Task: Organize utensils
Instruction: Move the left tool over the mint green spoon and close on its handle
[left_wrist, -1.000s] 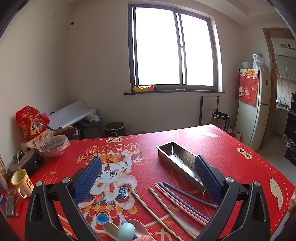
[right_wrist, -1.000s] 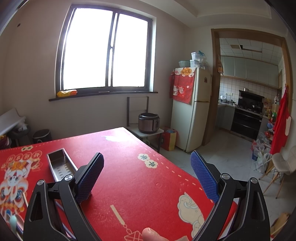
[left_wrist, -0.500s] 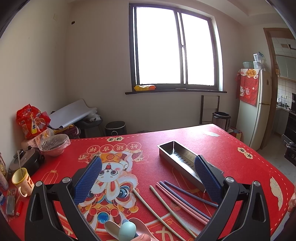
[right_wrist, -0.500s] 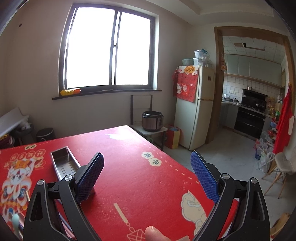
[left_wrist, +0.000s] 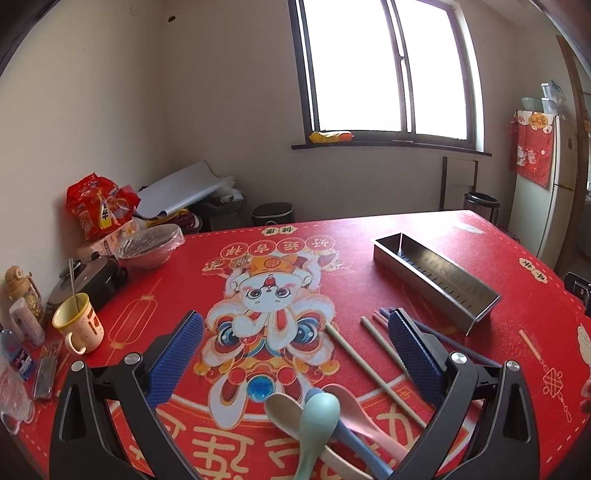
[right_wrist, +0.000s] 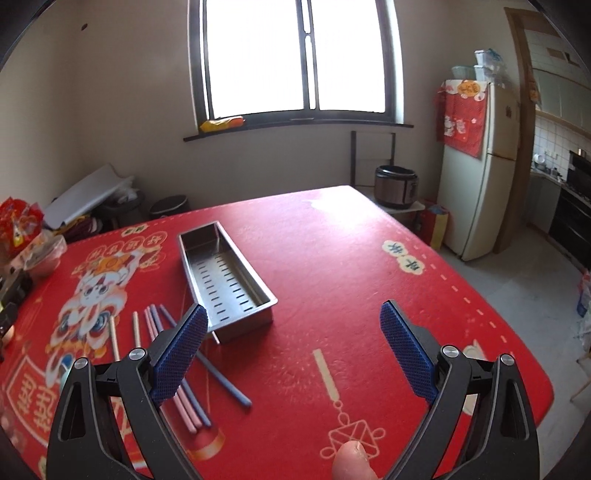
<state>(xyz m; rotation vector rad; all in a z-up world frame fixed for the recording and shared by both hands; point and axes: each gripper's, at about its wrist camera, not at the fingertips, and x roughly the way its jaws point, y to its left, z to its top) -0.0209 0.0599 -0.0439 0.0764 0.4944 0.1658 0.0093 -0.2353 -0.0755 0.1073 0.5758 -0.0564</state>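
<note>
A long steel utensil tray lies empty on the red tablecloth; it also shows in the right wrist view. Several pastel chopsticks lie loose in front of it, also in the right wrist view. Several pastel spoons lie in a pile near the front edge. My left gripper is open and empty, held above the spoons. My right gripper is open and empty, above the cloth just right of the tray's near end.
A yellow mug, a covered bowl, snack bags and bottles crowd the table's left edge. The table's right edge drops to the floor, with a fridge beyond.
Both grippers have tilted down and swung left toward the table. The tray, chopsticks and spoons now sit fuller in both views. Nothing was grasped.
</note>
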